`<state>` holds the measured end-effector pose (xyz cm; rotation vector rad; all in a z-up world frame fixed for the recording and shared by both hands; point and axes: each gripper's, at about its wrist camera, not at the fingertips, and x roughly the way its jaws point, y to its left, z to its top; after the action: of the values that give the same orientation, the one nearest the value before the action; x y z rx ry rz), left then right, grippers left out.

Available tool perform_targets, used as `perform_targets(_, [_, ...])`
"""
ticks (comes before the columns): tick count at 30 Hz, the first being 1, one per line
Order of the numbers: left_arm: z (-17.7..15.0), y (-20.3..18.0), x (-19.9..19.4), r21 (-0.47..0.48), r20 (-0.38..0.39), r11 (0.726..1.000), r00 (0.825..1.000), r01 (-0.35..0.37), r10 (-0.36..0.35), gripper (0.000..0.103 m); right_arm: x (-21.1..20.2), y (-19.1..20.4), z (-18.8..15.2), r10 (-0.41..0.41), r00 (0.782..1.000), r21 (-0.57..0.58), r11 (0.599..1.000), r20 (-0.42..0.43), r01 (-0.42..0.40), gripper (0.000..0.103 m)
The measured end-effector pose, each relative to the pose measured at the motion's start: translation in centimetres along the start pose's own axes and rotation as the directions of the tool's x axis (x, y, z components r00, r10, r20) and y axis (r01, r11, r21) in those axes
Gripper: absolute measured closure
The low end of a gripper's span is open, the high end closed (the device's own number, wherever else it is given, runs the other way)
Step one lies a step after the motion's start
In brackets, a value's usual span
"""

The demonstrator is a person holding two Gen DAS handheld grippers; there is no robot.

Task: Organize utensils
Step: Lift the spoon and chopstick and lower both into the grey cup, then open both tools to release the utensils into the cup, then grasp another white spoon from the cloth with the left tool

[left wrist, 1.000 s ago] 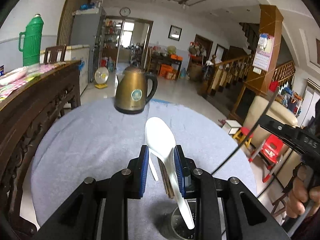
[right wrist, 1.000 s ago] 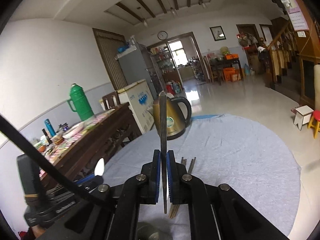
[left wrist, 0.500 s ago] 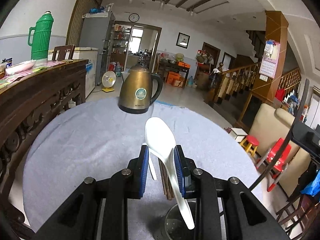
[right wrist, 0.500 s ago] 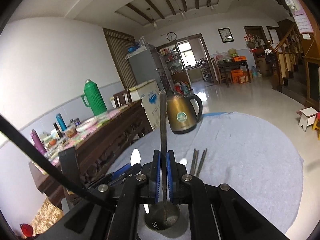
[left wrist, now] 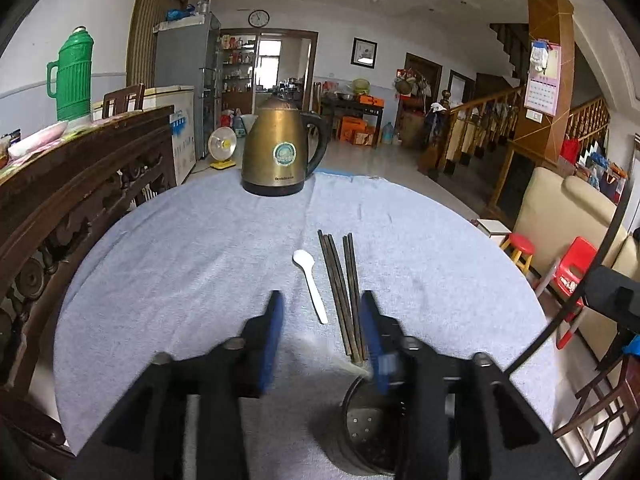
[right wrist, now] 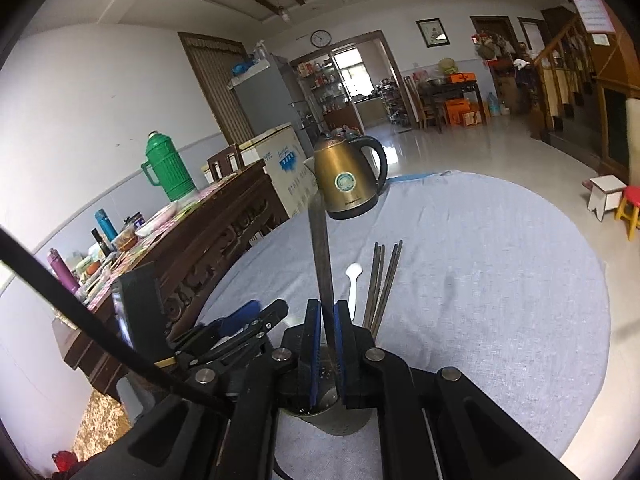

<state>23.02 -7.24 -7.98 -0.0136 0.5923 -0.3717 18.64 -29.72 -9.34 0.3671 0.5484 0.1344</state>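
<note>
Both wrist cameras look from the table's (left wrist: 192,240) near edge, low and close; both show the far-edge kettle (left wrist: 280,148) (right wrist: 348,178).

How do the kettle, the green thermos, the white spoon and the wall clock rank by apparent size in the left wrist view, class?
1. kettle
2. green thermos
3. white spoon
4. wall clock

This is how they look only: the clock hangs far off and the spoon lies near, so true sizes may differ.

L tool (left wrist: 322,320) jaws just spread apart, empty; R tool (right wrist: 327,320) clamped tight, both angled downward.
</note>
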Motion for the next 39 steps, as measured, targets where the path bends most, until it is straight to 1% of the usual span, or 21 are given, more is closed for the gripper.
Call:
perform_targets(1, [0.0, 0.0, -0.3, 0.000, 0.008, 1.000, 1.000, -0.001, 0.001, 0.055, -0.1, -0.2, 0.0, 0.001, 1.000, 0.008, 1.000, 0.001, -0.001, 0.089])
perform_targets(2, [0.0, 0.1, -0.7, 0.001, 0.015, 1.000, 1.000, -0.003, 0.003, 0.054, -0.1, -0.2, 0.1, 0.003, 1.000, 0.016, 1.000, 0.002, -0.003, 0.083])
perform_targets(3, [0.1, 0.2, -1.0, 0.004, 0.022, 1.000, 1.000, -0.003, 0.003, 0.054, -0.4, -0.5, 0.0, 0.005, 1.000, 0.028, 1.000, 0.008, -0.005, 0.079])
perform_targets(5, [0.2, 0.3, -1.5, 0.010, 0.032, 1.000, 0.999, 0.002, -0.003, 0.054, -0.7, -0.8, 0.1, 0.003, 1.000, 0.044, 0.999, 0.024, -0.004, 0.079])
perform_targets(7, [0.3, 0.6, -1.7, 0.018, 0.039, 1.000, 0.999, -0.019, 0.018, 0.054, -0.8, -1.3, 0.1, 0.002, 1.000, 0.058, 0.998, 0.025, -0.004, 0.079])
perform_targets(10, [0.7, 1.7, -1.6, -0.018, 0.028, 1.000, 0.999, -0.016, 0.016, 0.054, -1.1, -1.6, -0.1, 0.001, 1.000, 0.066, 0.998, 0.028, -0.003, 0.079])
perform_targets(14, [1.2, 4.1, -0.8, -0.088, -0.015, 0.996, 1.000, -0.022, 0.021, 0.054, -1.3, -2.0, 0.0, 0.005, 0.999, 0.082, 0.997, 0.034, -0.008, 0.079])
perform_targets(17, [1.1, 5.1, 0.2, -0.113, -0.054, 0.993, 0.998, -0.026, 0.020, 0.054, -1.3, -2.9, -0.1, -0.002, 0.999, 0.103, 0.995, 0.038, -0.002, 0.079])
perform_targets(22, [1.7, 6.1, 4.0, -0.129, -0.168, 0.992, 0.986, -0.009, -0.013, 0.053, -0.7, -4.7, -0.4, -0.022, 0.999, 0.137, 0.990, 0.029, 0.018, 0.079])
perform_targets(24, [2.6, 6.0, 6.7, -0.121, -0.240, 0.993, 0.971, -0.015, -0.014, 0.052, -0.4, -5.6, -0.5, -0.028, 0.999, 0.164, 0.986, 0.019, 0.025, 0.079])
perform_targets(26, [3.3, 6.0, 9.0, -0.111, -0.289, 0.994, 0.957, -0.022, -0.011, 0.052, 0.0, -6.7, -0.7, -0.037, 0.999, 0.187, 0.982, 0.009, 0.035, 0.079])
perform_targets(27, [4.0, 5.9, 11.0, -0.102, -0.331, 0.994, 0.944, -0.042, 0.006, 0.052, 0.3, -7.2, -0.8, -0.043, 0.999, 0.199, 0.979, 0.003, 0.041, 0.079])
perform_targets(29, [4.7, 5.5, 13.5, -0.090, -0.382, 0.995, 0.924, -0.049, 0.011, 0.050, 0.7, -8.2, -1.1, -0.053, 0.999, 0.220, 0.974, -0.011, 0.055, 0.079])
perform_targets(30, [5.2, 5.1, 15.3, -0.080, -0.424, 0.995, 0.905, -0.058, 0.019, 0.049, 0.9, -8.7, -1.2, -0.059, 0.998, 0.230, 0.971, -0.020, 0.062, 0.079])
perform_targets(33, [6.0, 4.2, 19.6, -0.083, -0.502, 0.993, 0.864, -0.089, 0.035, 0.049, 1.6, -10.3, -1.6, -0.061, 0.997, 0.263, 0.962, -0.045, 0.071, 0.079])
perform_targets(34, [6.2, 3.7, 21.2, -0.076, -0.529, 0.992, 0.848, -0.101, 0.046, 0.049, 1.9, -10.8, -1.8, -0.061, 0.997, 0.275, 0.959, -0.056, 0.074, 0.079])
perform_targets(36, [6.3, 3.0, 23.5, -0.064, -0.562, 0.991, 0.824, -0.121, 0.064, 0.049, 2.3, -11.6, -2.1, -0.063, 0.995, 0.288, 0.954, -0.071, 0.081, 0.075])
perform_targets(37, [6.3, 2.6, 24.4, -0.055, -0.573, 0.990, 0.817, -0.127, 0.072, 0.049, 2.4, -12.1, -2.2, -0.064, 0.995, 0.297, 0.951, -0.078, 0.085, 0.073])
perform_targets(38, [6.2, 2.0, 25.7, -0.035, -0.593, 0.990, 0.800, -0.136, 0.089, 0.049, 2.5, -12.6, -2.4, -0.066, 0.994, 0.303, 0.949, -0.083, 0.088, 0.071])
perform_targets(39, [6.1, 1.7, 26.5, -0.024, -0.608, 0.990, 0.788, -0.143, 0.099, 0.049, 2.5, -13.0, -2.5, -0.068, 0.994, 0.310, 0.946, -0.087, 0.092, 0.070])
